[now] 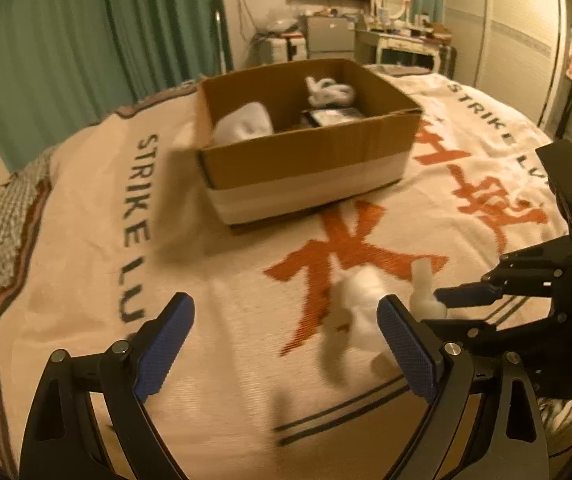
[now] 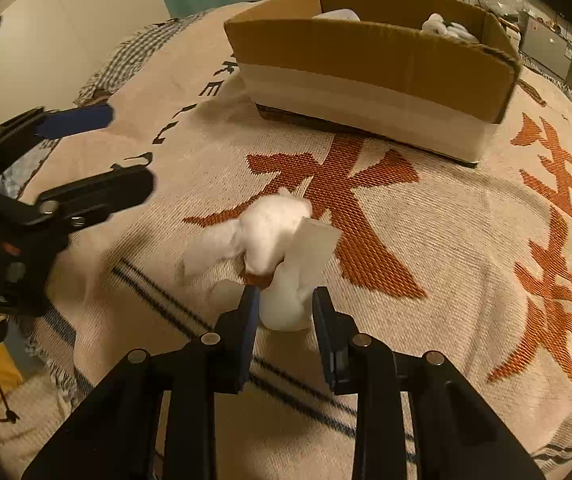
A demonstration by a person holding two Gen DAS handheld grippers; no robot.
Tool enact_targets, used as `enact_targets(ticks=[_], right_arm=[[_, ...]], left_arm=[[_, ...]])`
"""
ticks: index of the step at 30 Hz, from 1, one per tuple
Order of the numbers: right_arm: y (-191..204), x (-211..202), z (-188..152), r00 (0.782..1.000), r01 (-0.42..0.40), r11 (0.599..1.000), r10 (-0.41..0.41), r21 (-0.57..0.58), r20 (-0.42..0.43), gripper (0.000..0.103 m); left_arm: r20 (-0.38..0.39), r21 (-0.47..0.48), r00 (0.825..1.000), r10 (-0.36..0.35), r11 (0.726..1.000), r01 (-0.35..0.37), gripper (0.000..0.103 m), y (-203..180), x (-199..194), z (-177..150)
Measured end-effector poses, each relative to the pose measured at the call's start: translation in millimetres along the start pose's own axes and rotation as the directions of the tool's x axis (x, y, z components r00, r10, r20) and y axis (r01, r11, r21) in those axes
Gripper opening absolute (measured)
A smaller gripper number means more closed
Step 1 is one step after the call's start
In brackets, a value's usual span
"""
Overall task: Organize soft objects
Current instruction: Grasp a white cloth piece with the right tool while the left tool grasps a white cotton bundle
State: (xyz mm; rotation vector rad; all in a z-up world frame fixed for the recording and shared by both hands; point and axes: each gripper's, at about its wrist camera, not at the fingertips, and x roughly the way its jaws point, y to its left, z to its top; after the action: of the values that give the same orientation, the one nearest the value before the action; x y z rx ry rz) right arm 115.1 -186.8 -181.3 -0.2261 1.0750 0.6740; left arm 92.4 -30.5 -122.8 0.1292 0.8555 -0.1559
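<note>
Bedroom scene, two wrist views. The right gripper has its fingers pinched on one end of a white sock that lies crumpled on the blanket, in front of the cardboard box. The left gripper hovers just beside the sock with its fingers spread wide and nothing between them. Inside the box lie a folded white cloth, a white bundle and a dark item.
</note>
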Motion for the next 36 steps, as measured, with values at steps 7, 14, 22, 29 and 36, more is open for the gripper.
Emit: enact_targets(ticks=[7,14,22,29,36], right_arm=[[-14.5,-27.5,-13.0,0.998,0.059,0.998,-0.059,-0.011,0.015,0.026],[-56.4,-49.9,-8.7,0.985,0.162,0.985,-0.165,0.059,0.057,0.026],[-78.6,-48.7,-1.4,0.982,0.174,0.981,-0.180,0.086,0.062,0.027],[-78.5,-46.9,2.1,0.983,0.165,0.983,-0.171,0.075,0.067,0.027],[-74.1,-56.3,-1.5,0.981,0.170,0.980,-0.178,0.099,0.081,0.027]], left_arm=[[-0.013,0.003,0.999,-0.046,0.999,0.046,0.094,-27.4,11.2,2.5],[-0.090,-0.018,0.995,-0.046,0.999,0.044,0.092,-41.7,46.2,0.3],[-0.182,-0.046,0.980,-0.078,0.996,0.071,0.056,-46.5,85.2,-6.2],[-0.157,0.038,0.983,-0.099,0.994,0.106,0.030,-59.4,79.8,-8.5],[-0.176,-0.012,0.978,-0.108,0.994,0.107,0.029,-53.4,61.1,-8.3]])
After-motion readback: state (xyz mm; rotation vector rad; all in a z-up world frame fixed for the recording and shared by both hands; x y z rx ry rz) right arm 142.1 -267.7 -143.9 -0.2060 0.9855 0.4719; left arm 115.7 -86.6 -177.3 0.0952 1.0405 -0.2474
